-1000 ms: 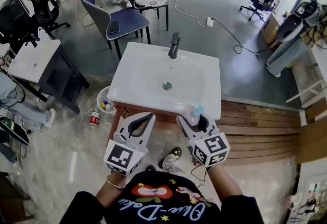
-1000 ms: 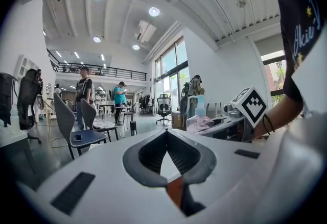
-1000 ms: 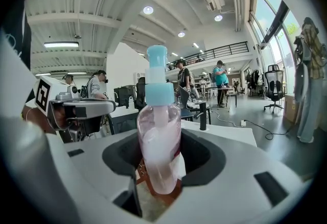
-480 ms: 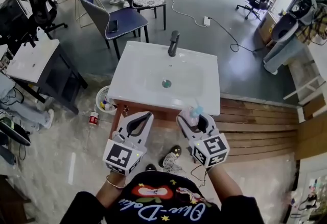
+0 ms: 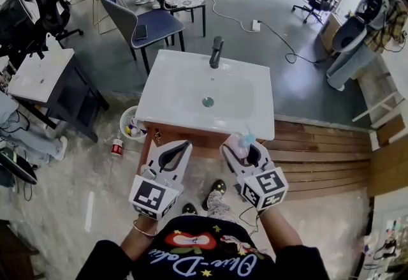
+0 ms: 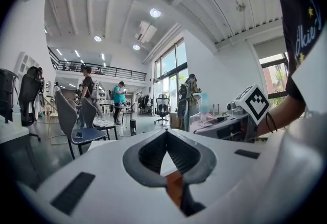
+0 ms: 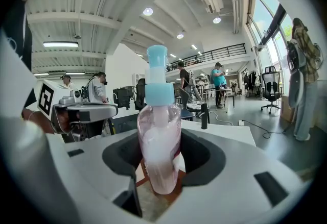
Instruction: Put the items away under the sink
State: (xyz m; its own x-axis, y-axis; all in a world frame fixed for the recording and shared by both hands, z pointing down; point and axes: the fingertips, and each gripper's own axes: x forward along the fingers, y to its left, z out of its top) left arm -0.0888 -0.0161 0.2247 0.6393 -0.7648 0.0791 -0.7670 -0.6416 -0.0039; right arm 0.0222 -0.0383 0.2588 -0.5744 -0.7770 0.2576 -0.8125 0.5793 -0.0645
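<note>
Jaws of right gripper (image 5: 244,150) clenched on upright pink pump bottle (image 7: 159,141), just short of white sink (image 5: 167,97) at its front edge; left gripper (image 5: 186,144) alongside, jaws closed on nothing, also before sink.

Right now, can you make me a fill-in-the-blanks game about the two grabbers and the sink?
1. The right gripper holds a bottle of pink liquid with a ____ cap.
2. The left gripper is shut and holds ____.
3. The faucet at the back of the white sink is colored ____.

Missing words: blue; nothing; black.
</note>
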